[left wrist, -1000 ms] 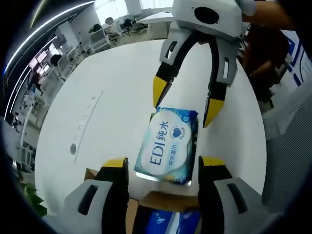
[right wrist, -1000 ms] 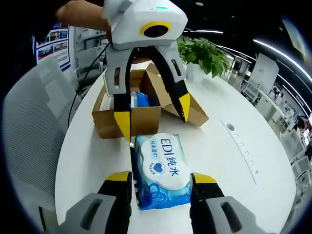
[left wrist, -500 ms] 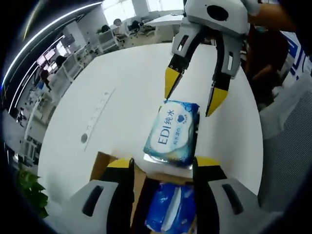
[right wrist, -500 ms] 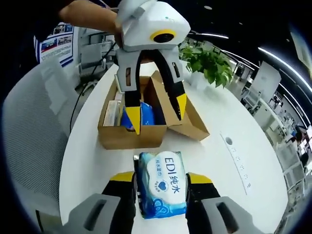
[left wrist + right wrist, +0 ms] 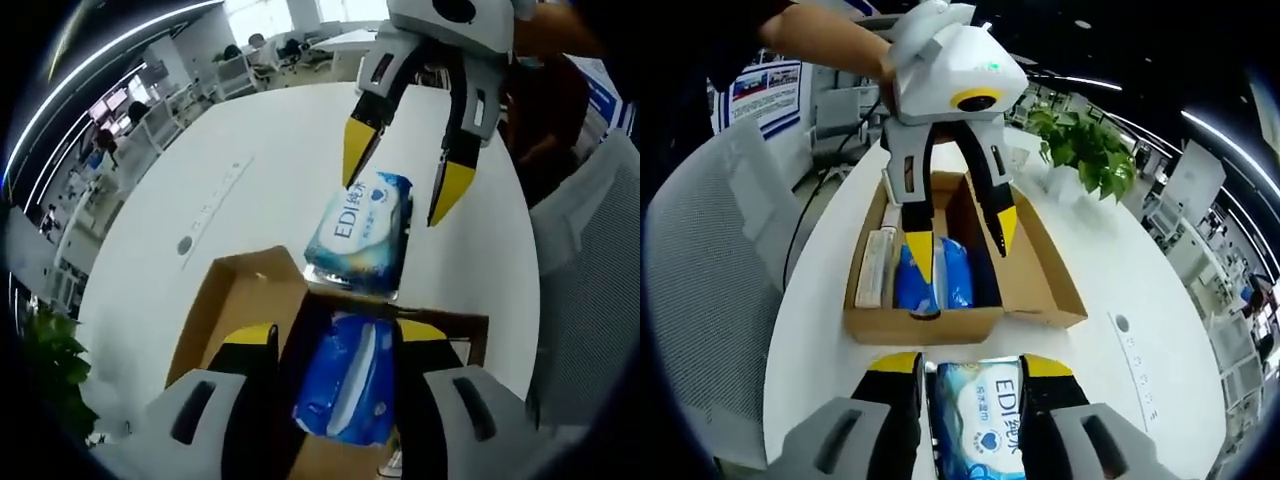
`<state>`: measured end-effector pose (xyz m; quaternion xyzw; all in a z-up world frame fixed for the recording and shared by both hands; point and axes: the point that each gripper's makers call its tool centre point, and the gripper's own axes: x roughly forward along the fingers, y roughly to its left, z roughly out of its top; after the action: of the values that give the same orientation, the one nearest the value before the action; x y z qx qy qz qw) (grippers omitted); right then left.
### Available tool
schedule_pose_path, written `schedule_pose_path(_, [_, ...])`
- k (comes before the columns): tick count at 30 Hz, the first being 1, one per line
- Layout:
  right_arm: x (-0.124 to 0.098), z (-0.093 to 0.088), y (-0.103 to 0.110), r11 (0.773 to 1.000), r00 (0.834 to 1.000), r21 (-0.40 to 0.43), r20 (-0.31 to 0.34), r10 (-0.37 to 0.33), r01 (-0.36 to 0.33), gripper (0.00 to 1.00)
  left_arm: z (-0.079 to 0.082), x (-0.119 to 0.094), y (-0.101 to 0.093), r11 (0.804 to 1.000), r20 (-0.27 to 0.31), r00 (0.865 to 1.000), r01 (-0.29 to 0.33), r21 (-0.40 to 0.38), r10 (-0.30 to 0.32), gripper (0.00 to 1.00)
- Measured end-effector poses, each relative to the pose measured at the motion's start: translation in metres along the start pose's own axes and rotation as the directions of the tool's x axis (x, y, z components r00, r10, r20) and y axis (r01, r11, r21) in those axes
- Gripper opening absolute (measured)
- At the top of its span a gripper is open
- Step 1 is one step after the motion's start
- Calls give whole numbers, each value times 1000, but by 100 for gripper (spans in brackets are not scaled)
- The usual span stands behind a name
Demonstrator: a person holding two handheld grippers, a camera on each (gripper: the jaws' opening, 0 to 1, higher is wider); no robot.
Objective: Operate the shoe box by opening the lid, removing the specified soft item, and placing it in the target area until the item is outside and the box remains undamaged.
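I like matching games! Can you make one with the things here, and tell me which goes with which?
Things:
1. wipes pack
2. blue pack
3. box
4. plant

Places or states:
A. inside the box
B. lid open
C. on the table, outside the box
D. at the table's far edge

Pairs: 1-C, 2-A, 3-B, 4-D

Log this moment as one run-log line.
wipes pack: on table, outside box | shoe box: open, blue pack inside | left gripper: open above box | right gripper: open, straddling wipes pack
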<state>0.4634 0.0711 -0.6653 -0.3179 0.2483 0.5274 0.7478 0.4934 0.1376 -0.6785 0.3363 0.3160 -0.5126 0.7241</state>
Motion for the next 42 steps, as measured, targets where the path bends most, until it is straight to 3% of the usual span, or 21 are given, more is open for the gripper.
schedule_pose_path(6, [22,17,7,1000,1000,-4,13,8,-8,29,-24,-5,4,999,10,1000,-7,-33,7,40])
schedule_pose_path(18, [59,31,17,1000,1000,-7,-2,-10,10,19,-63,-2,9,997,17,999,-34,-74,35,29])
schedule_pose_path(35, [109,43,19,994,995,-97,-74,-63,56,6,-81,8,14,993,28,994,-103,-54,105,14])
schedule_pose_path(42, [117,34,23,982,985,-178,-144,-92,65,2,-86,10,13,993,23,993,-113,-46,114,4])
